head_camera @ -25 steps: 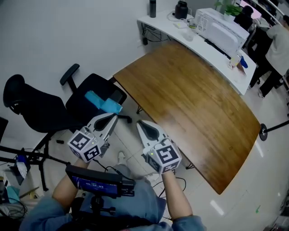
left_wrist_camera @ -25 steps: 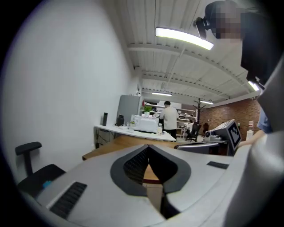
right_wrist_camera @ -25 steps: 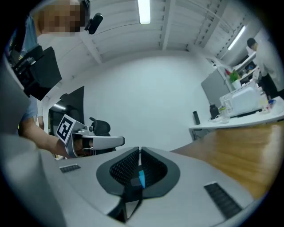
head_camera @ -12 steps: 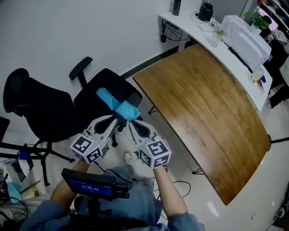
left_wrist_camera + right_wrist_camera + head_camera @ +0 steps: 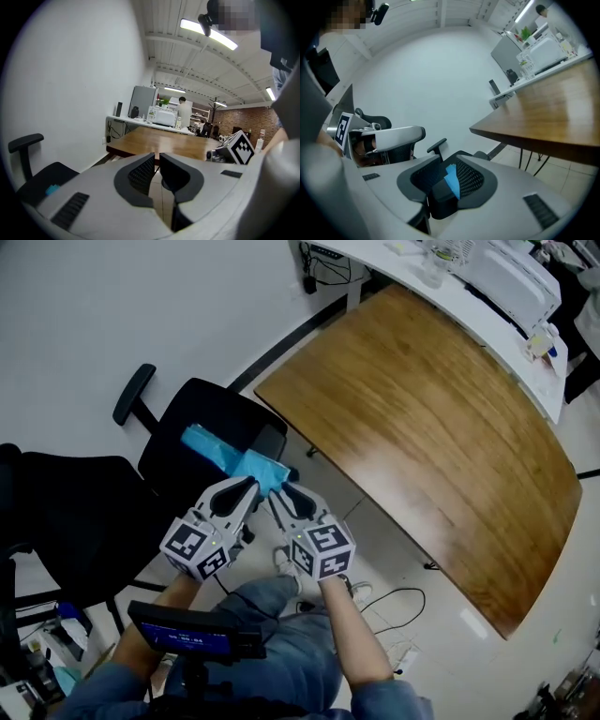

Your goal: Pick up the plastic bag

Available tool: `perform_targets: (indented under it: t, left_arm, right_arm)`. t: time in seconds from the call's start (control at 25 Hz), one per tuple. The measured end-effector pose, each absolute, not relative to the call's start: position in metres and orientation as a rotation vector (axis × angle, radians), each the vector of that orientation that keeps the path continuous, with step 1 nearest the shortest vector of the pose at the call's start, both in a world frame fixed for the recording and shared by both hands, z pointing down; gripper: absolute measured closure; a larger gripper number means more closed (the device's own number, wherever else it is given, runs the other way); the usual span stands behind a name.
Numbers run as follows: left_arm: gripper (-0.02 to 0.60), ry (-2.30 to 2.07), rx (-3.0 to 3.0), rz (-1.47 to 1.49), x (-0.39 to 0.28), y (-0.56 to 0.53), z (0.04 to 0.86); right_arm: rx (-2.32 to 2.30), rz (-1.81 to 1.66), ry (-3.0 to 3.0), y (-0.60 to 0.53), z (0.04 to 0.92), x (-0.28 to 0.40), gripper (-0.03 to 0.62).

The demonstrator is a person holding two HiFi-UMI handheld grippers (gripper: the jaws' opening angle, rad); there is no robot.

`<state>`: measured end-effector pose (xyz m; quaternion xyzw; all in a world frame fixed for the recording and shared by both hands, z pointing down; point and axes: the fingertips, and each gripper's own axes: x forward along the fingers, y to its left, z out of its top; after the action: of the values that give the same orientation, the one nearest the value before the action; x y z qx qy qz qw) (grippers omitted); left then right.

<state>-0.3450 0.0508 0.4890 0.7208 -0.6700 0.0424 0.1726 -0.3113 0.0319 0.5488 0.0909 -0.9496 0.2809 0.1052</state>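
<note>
The plastic bag point(image 5: 230, 457) is bright blue and crumpled, lying on the seat of a black office chair point(image 5: 202, 418). Both grippers hover side by side just short of its near end. My left gripper point(image 5: 250, 485) points past the bag's left side, its jaws together with only a thin slit and nothing in them; its own view shows a corner of the bag point(image 5: 52, 189) low at the left. My right gripper point(image 5: 447, 161) has just been opening its jaws. The bag point(image 5: 452, 180) shows in the gap between them, and the pads do not press on it.
A long wooden table point(image 5: 422, 409) stands to the right of the chair, with a white counter point(image 5: 473, 292) of appliances behind it. The chair's armrest point(image 5: 131, 395) juts out at the left. Cables point(image 5: 394, 601) lie on the floor by my legs.
Both grippers have sunk toward the chair seat, and the blue bag now lies right at their tips. The right jaws have spread apart.
</note>
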Motion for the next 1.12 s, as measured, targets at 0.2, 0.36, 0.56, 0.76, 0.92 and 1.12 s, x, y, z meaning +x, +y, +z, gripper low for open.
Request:
perform_targets:
  t: [0.2, 0.36, 0.56, 0.76, 0.92, 1.12]
  left_arm:
    - [0.537, -1.847, 2.036, 0.126, -0.353, 0.034, 0.520]
    - [0.537, -1.799, 2.064, 0.153, -0.357, 0.025, 0.537]
    - [0.537, -1.761, 2.075, 0.192, -0.361, 0.020, 0.555]
    - [0.537, -1.732, 2.071, 0.228, -0.370, 0.025, 0.569]
    - [0.537, -1.726, 2.064, 0.249, -0.376, 0.031, 0.573]
    - [0.537, -1.730, 2.054, 0.249, -0.382, 0.032, 0.574]
  right_arm:
    - [0.384, 0.916, -2.724, 0.020, 0.594, -0.317, 0.445]
    - [0.460, 1.027, -2.648, 0.014, 0.631, -0.323, 0.391]
    - [0.508, 1.326, -2.562, 0.009, 0.671, -0.328, 0.358]
    - [0.451, 1.674, -2.544, 0.012, 0.690, -0.337, 0.336]
    - [0.385, 1.777, -2.552, 0.029, 0.694, -0.341, 0.336]
    - [0.484, 1.988, -2.514, 0.042, 0.696, -0.340, 0.336]
